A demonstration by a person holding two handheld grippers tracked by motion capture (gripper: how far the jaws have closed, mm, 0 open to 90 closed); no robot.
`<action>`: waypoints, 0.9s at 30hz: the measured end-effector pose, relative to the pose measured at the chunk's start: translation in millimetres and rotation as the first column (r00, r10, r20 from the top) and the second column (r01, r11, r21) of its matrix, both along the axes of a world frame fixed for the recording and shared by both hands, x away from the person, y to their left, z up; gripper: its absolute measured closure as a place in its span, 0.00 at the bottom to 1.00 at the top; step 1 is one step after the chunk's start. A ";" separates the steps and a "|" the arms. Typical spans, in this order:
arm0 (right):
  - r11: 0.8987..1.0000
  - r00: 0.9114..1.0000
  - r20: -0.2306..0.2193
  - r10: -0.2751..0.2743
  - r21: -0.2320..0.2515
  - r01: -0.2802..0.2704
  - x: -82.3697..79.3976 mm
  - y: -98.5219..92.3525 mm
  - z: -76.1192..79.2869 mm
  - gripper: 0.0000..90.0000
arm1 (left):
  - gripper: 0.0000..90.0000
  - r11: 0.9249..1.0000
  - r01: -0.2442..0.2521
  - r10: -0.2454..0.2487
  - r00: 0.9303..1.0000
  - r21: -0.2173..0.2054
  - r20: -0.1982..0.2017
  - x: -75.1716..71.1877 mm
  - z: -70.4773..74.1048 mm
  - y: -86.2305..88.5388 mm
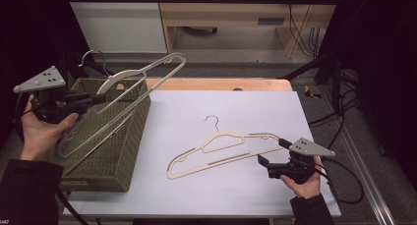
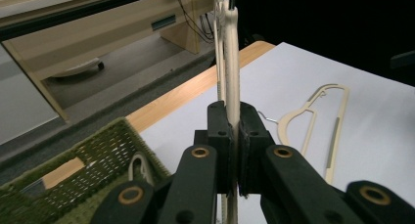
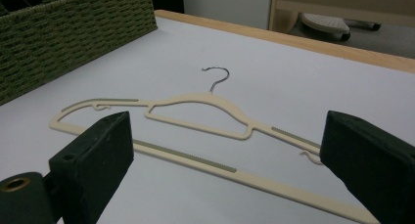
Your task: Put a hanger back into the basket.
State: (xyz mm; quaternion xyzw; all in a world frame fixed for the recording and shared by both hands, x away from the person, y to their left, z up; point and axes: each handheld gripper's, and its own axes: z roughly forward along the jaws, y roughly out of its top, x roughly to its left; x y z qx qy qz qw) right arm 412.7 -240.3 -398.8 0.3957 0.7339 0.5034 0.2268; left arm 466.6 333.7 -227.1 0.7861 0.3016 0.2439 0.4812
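You have 2 cream hangers on show; 1 is in the air, 1 lies flat. Your left claw (image 1: 101,99) is clamped on the raised hanger (image 1: 129,95), its 2 black jaws pressed against the thin cream plastic from either side, as the left gripper view shows with the hanger (image 2: 232,62) standing edge-on between them; that hanger hangs tilted above the green woven basket (image 1: 129,151), its metal hook toward the far side and its long bar slanting down over the basket's opening. There is 1 basket, sitting at the left edge of the white surface (image 1: 236,185); in the left gripper view a pale curved piece shows inside it, too little of it to say what it is.

Your right claw (image 1: 271,150) is spread wide and grips nothing; its 2 jaws stand either side of the right end of the flat hanger (image 1: 216,151), low over the surface. In the right gripper view that hanger (image 3: 195,121) lies between the parted jaws and beyond them, its grey hook pointing away from you, well apart from the basket (image 3: 73,33); whether a jaw touches it you cannot tell from here.

Each of your 2 hands holds 1 claw; the left hand (image 1: 42,131) is beside the basket, the right hand (image 1: 307,183) near the surface's front right corner.
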 end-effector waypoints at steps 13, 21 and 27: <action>1.000 1.000 -0.004 0.001 -0.003 -0.001 0.5 0.8 -0.7 0.07 | 0.96 0.995 -0.092 0.093 0.995 0.026 -0.043 14.0 -25.3 47.2; 1.000 1.000 -0.005 0.002 -0.002 -0.002 0.6 0.8 -0.9 0.07 | 0.96 0.991 -0.123 0.126 0.991 0.058 -0.054 17.2 -43.2 66.0; 1.000 1.000 -0.006 0.000 -0.003 0.000 1.2 1.8 -1.6 0.07 | 0.96 0.987 -0.149 0.152 0.987 0.067 -0.047 15.8 -52.9 79.4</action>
